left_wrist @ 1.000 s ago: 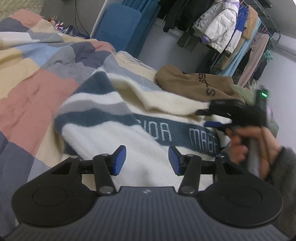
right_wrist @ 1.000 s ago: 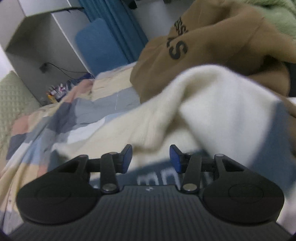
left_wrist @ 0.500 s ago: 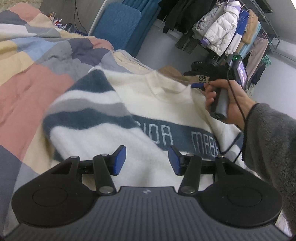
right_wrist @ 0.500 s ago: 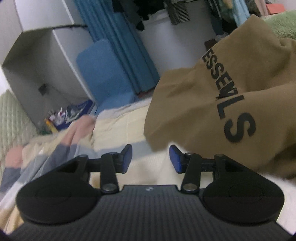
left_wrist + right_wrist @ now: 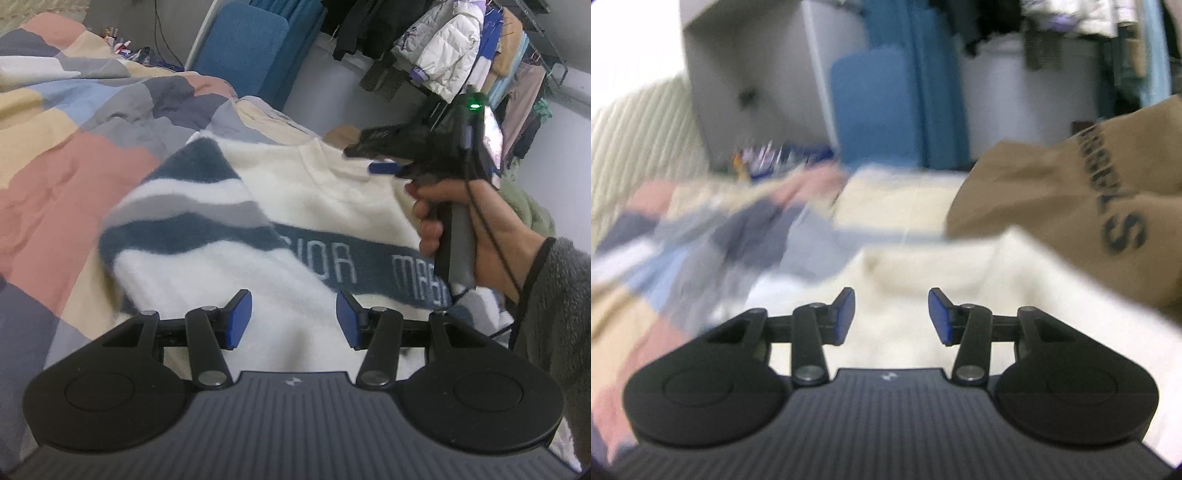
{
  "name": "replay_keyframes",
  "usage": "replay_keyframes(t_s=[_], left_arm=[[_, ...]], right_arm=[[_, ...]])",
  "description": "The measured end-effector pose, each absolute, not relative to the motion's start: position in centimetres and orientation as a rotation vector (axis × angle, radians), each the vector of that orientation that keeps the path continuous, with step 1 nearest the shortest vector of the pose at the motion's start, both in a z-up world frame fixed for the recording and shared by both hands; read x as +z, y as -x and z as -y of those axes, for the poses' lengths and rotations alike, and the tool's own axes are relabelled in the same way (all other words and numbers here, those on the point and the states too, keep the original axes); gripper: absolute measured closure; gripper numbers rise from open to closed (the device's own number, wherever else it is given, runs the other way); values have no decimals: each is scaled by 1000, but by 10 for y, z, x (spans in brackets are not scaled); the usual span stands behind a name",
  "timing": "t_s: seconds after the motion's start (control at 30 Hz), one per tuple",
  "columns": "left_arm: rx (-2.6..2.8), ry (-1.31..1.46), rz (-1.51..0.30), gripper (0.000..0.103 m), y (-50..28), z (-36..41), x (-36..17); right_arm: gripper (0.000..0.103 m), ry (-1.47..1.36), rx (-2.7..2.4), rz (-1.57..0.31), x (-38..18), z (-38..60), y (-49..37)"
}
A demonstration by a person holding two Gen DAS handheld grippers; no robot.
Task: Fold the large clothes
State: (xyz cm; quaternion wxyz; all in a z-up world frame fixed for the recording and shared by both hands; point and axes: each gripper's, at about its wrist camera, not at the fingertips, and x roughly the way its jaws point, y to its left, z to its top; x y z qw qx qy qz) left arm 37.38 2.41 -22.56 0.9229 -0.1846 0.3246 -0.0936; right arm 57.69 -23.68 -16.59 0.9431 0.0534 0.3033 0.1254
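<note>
Left wrist view: the left hand-held gripper (image 5: 293, 319) hangs over the sweater (image 5: 325, 206), its blue pads apart with nothing pinched between them, only cream knit below. The sweater lies spread on the bed, on a patchwork quilt (image 5: 74, 147) of pink, grey, tan and blue blocks. One striped sleeve, navy, grey and white, is folded across the body, and a navy band with white lettering runs over the chest. At the right, a hand (image 5: 476, 229) in a grey fleece sleeve grips the handle of the right hand-held gripper (image 5: 384, 168), green light on, its tip at the sweater's far right shoulder; from here I cannot tell whether it touches the knit. Beyond the bed, a rack of jackets (image 5: 454, 55) hangs against the wall.

Right wrist view: heavily blurred. The right hand-held gripper (image 5: 892, 315) has its pads apart with nothing between them, above the cream collar area of the sweater (image 5: 923, 295). A brown hoodie (image 5: 1071, 206) with dark lettering lies just beyond the sweater, at the right. The quilt (image 5: 683, 240) smears off to the left, and a blue cushion (image 5: 871, 107) stands behind.
</note>
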Motion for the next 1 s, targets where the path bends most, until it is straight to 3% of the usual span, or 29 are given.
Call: replay_keyframes(t_s=[0.23, 0.47, 0.73, 1.0], left_arm=[[-180, 390, -693, 47, -379, -32, -234], [-187, 370, -700, 47, -388, -31, -243], [-181, 358, -696, 46, -385, -33, -233], [-166, 296, -668, 46, -351, -33, -207]], right_arm=[[59, 17, 243, -734, -212, 191, -599], [59, 7, 204, -731, -227, 184, -614], [59, -41, 264, -696, -167, 221, -541], [57, -87, 265, -631, -99, 277, -405]])
